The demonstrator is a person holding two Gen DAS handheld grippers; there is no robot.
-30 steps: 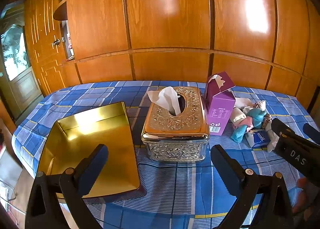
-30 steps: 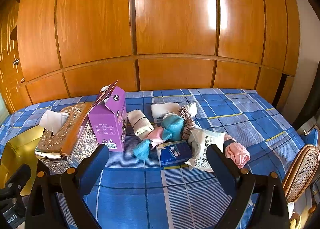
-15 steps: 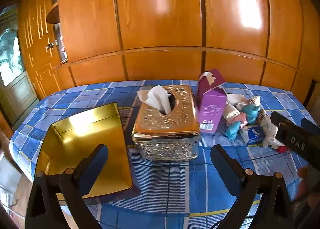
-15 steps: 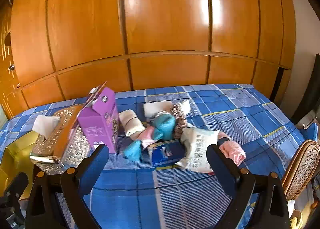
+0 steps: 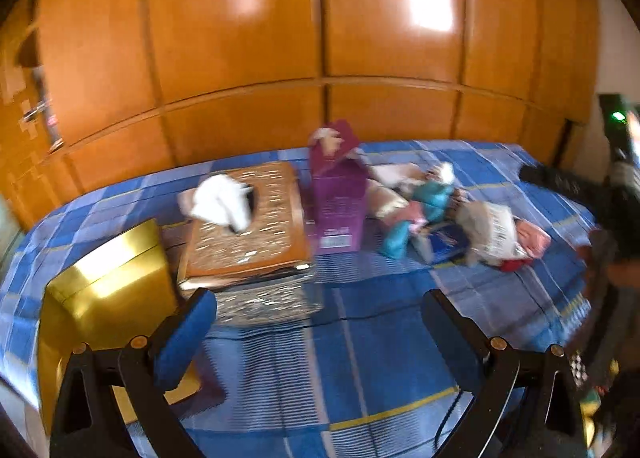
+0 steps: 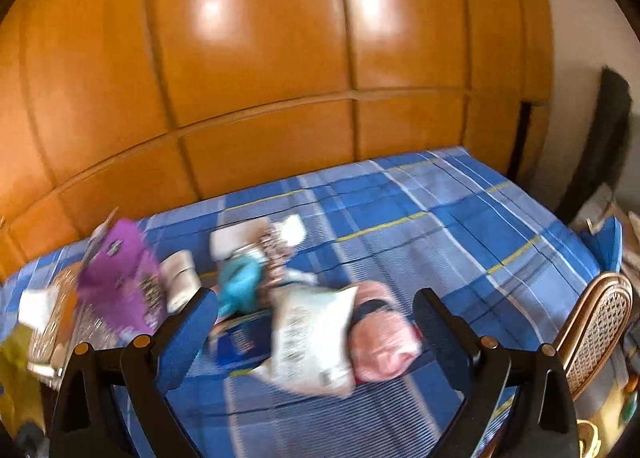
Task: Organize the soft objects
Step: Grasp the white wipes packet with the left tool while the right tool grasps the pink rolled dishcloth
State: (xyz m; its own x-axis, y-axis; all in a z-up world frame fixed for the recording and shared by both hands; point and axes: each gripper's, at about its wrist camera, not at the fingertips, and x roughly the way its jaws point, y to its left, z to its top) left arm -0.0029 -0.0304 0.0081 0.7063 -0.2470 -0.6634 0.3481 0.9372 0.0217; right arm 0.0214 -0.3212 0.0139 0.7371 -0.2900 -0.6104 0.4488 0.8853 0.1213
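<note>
While tissue tops ornate box, gold tray bare

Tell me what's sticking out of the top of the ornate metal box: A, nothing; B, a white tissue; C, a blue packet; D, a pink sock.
B: a white tissue pokes up through the slot in the ornate metal box, seen from the left wrist.

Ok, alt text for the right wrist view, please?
Open right gripper hovers above a white printed packet and pink rolled cloth in a blurred pile on the blue plaid tablecloth. A purple carton stands left; wooden wall panels behind.
</note>
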